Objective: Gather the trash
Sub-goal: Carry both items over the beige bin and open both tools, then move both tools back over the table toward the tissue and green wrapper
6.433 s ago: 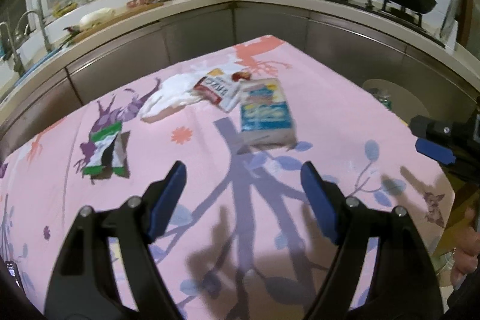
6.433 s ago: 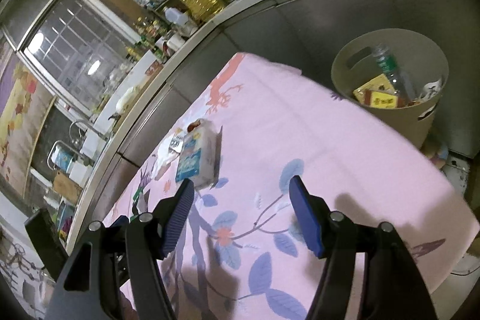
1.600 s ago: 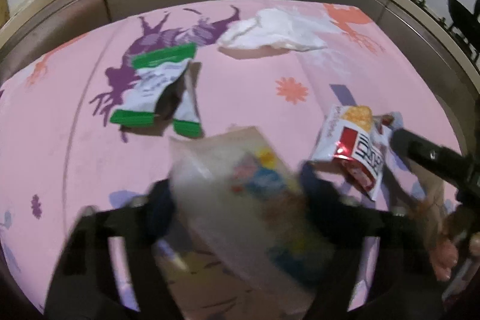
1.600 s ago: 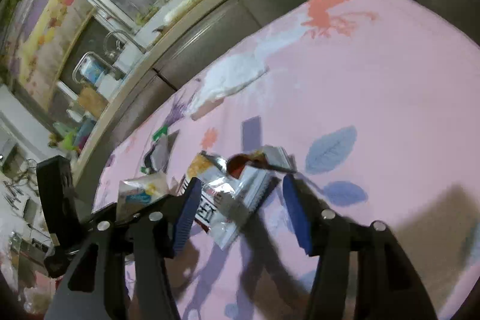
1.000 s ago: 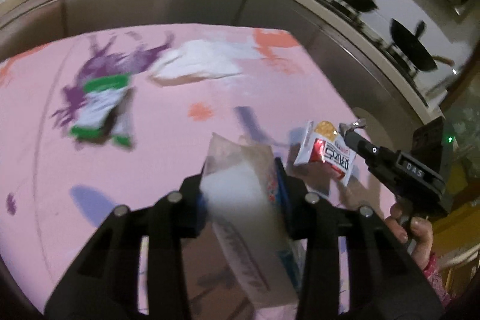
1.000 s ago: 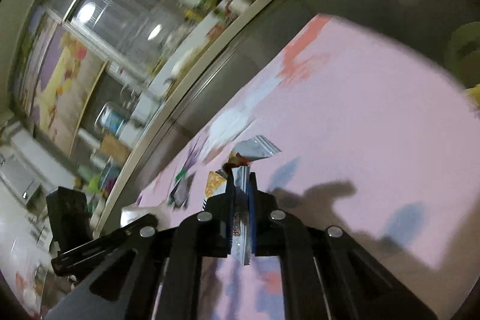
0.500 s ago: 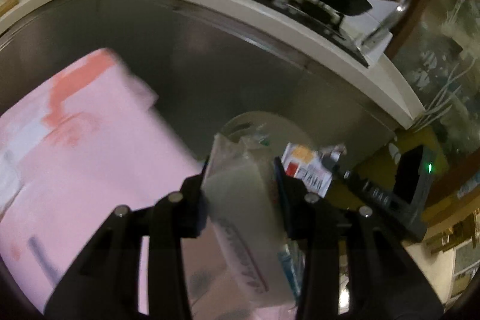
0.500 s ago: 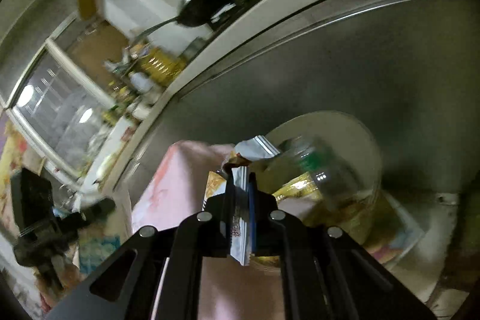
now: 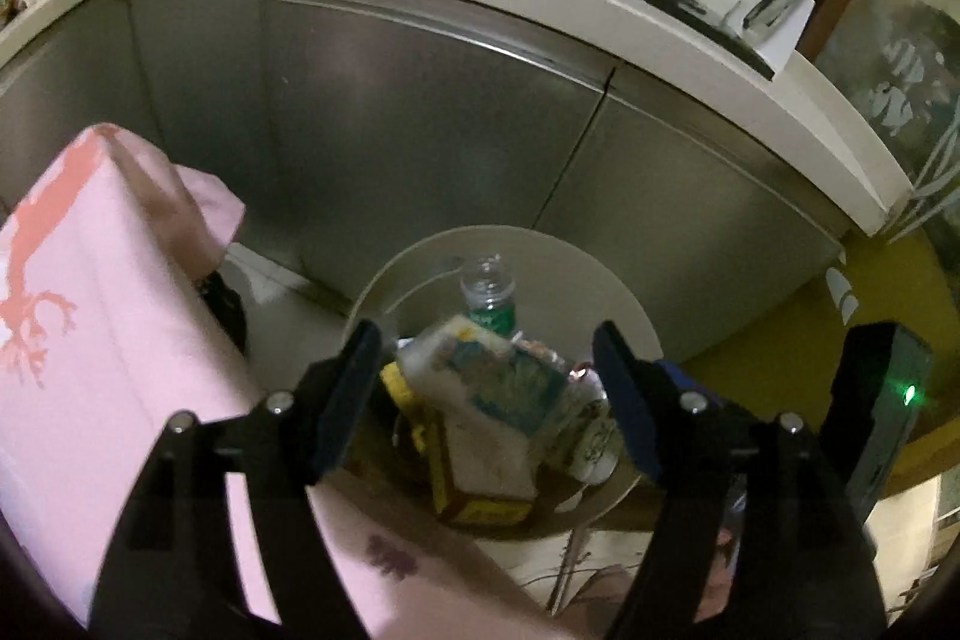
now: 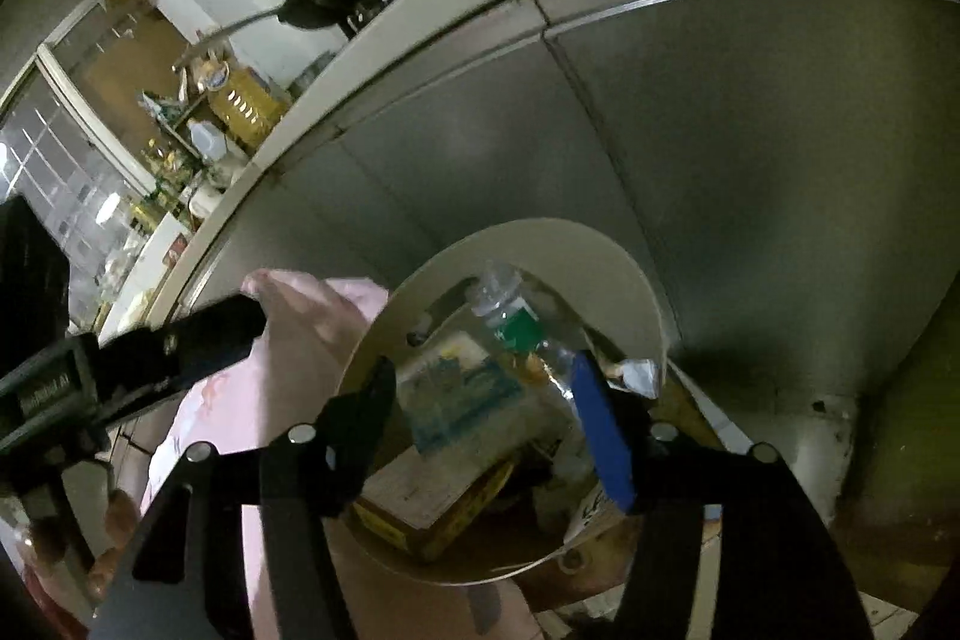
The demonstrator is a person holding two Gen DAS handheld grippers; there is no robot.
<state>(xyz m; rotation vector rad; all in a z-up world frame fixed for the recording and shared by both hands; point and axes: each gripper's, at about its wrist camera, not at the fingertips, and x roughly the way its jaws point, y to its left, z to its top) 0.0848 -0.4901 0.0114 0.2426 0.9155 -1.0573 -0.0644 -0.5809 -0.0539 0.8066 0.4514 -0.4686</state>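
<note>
1. Left wrist view: left gripper [image 9: 486, 388] hangs over the round bin [image 9: 624, 298], jaws opening and wide apart. The blue-and-white packet [image 9: 492, 400] shows between them but lower down, lying in the bin, with neither pad pressing on it. It looks like a soft, puffy pack, slightly blurred, tilted on top of a yellow box [image 9: 474, 502]. Past the jaw tips a clear plastic bottle [image 9: 489, 295] with a green label points its open neck up. Outside the left jaw lies the pink tablecloth [image 9: 90, 310].

2. Right wrist view: right gripper [image 10: 480, 412] also hovers over the bin [image 10: 606, 256], jaws opening, nothing clamped. The packet [image 10: 456, 394] and box [image 10: 420, 502] lie beyond and between the jaws. A crinkled silver wrapper [image 10: 639, 376] sits just outside the right jaw at the bin wall. The left gripper [image 10: 132, 358] shows far out to the left.

3. Risk, as a judgement: the bin looks full, so the packet perched on top could slide over the rim, and 2 grippers crowding 1 opening could knock each other or the bin.
</note>
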